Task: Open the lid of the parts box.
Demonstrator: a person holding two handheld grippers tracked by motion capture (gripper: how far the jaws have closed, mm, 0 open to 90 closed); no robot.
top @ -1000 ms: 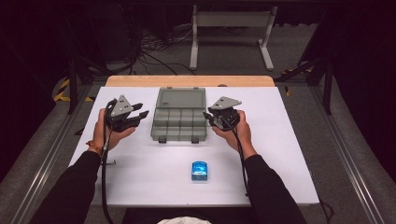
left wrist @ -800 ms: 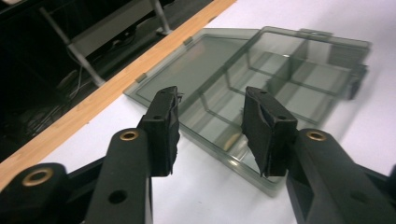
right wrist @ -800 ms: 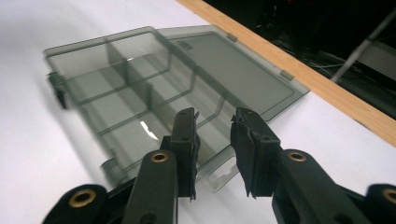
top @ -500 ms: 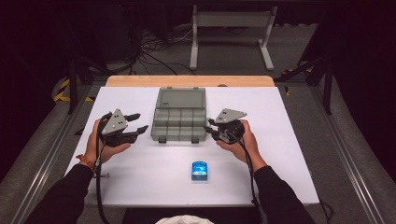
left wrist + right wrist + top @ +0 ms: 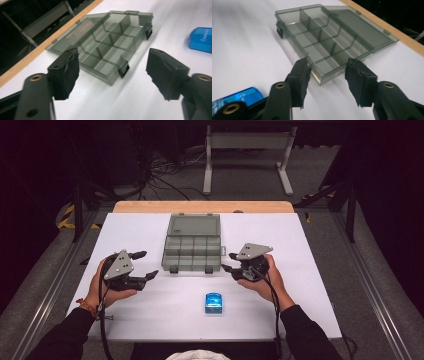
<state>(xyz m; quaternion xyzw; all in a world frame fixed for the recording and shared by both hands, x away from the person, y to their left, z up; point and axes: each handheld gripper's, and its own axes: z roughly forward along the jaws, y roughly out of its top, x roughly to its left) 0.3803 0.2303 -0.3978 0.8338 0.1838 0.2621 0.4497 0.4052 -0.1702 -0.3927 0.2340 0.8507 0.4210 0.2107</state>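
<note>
A smoky grey compartment box (image 5: 192,249) lies open in the middle of the white table, its lid folded flat behind it; its empty compartments also show in the left gripper view (image 5: 107,46) and the right gripper view (image 5: 322,40). A small blue case (image 5: 213,303) lies nearer the person, at the right edge of the left gripper view (image 5: 200,40) and low left in the right gripper view (image 5: 239,98). My left gripper (image 5: 141,264) hovers left of the box, its jaws having just been opening, nothing between them. My right gripper (image 5: 229,261) sits by the box's front right corner, jaws also just opening, empty.
A wooden strip (image 5: 202,207) edges the far side of the white table (image 5: 310,285). Beyond it stand a metal frame (image 5: 247,150) and loose cables (image 5: 170,167) on the dark floor. Rails run along both sides of the table.
Both hands have drawn back toward the person and outward from the box. Both pairs of jaws stand wider apart than before. The box and the blue case have stayed put.
</note>
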